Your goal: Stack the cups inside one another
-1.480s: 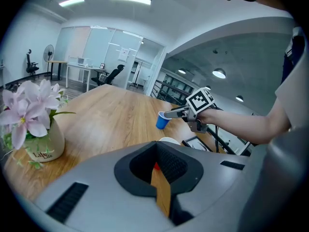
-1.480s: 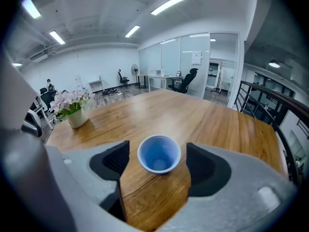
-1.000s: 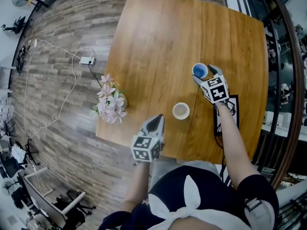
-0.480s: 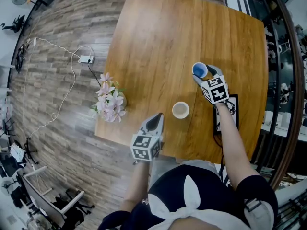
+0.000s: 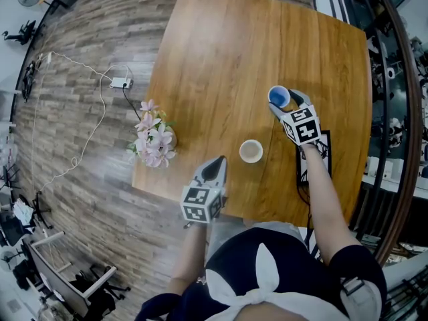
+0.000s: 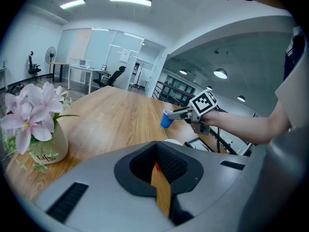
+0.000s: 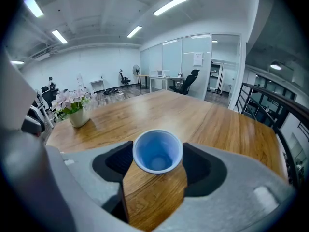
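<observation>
Big rounded wooden tabletop (image 5: 221, 59), warm orange grain, over a grey wood-plank floor (image 5: 87, 146). White power strip (image 5: 121, 83) lies on the floor with a thin white cable trailing off. White vase of pink flowers (image 5: 155, 142) sits at the table's left edge. Open office behind: glass partition walls (image 6: 111, 52), white desks (image 6: 84, 71), black swivel chairs (image 6: 113, 75), a standing fan (image 6: 50, 57). White ceiling with long strip lights (image 6: 129, 0), bright and even. Black metal railing (image 7: 270, 105) runs along the right side.

Wooden table (image 5: 221, 59), pink-flower vase (image 5: 155, 144) at its edge, power strip (image 5: 121, 83) on floor
</observation>
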`<state>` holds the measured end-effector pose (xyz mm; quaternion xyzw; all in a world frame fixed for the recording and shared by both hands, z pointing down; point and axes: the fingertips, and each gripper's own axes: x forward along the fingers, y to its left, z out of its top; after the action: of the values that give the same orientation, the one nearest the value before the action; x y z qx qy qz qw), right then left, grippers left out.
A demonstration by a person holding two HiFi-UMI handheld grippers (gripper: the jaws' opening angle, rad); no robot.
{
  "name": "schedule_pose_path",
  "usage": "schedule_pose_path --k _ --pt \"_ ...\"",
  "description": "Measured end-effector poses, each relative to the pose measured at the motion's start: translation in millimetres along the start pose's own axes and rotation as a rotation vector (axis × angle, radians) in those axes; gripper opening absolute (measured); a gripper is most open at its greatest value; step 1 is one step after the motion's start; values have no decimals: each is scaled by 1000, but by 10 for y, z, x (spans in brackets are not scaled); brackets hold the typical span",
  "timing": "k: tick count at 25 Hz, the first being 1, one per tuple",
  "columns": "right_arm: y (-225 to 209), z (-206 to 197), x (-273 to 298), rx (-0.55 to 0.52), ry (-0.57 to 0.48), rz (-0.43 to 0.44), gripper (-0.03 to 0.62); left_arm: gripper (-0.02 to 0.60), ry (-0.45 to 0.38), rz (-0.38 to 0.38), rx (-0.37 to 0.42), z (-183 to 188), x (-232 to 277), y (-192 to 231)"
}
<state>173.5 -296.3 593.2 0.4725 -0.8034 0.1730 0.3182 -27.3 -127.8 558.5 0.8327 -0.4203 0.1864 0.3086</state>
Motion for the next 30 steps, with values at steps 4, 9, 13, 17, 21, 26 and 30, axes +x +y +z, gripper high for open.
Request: schedule_pose_path --k 4,9,13,17,21,26,30 --pt "2 115 -162 -4 -32 -10 316 17 5 3 3 22 -66 -24" --pt "19 362 -490 -18 -94 -22 316 17 -42 13 18 137 -155 -82" --pt "50 530 -815 -33 -140 -34 316 17 -69 20 29 217 -263 -167" --pt "116 653 -1059 -46 -183 -45 316 17 -79 9 47 186 -338 -167" --pt "199 747 -1333 -63 -224 -49 316 17 -96 13 59 220 -445 -217" --pt "332 769 -1634 -80 -258 -50 316 17 -124 16 72 246 -561 -308" --pt "449 705 -1822 -81 -270 -47 316 17 -140 15 80 240 -658 -398"
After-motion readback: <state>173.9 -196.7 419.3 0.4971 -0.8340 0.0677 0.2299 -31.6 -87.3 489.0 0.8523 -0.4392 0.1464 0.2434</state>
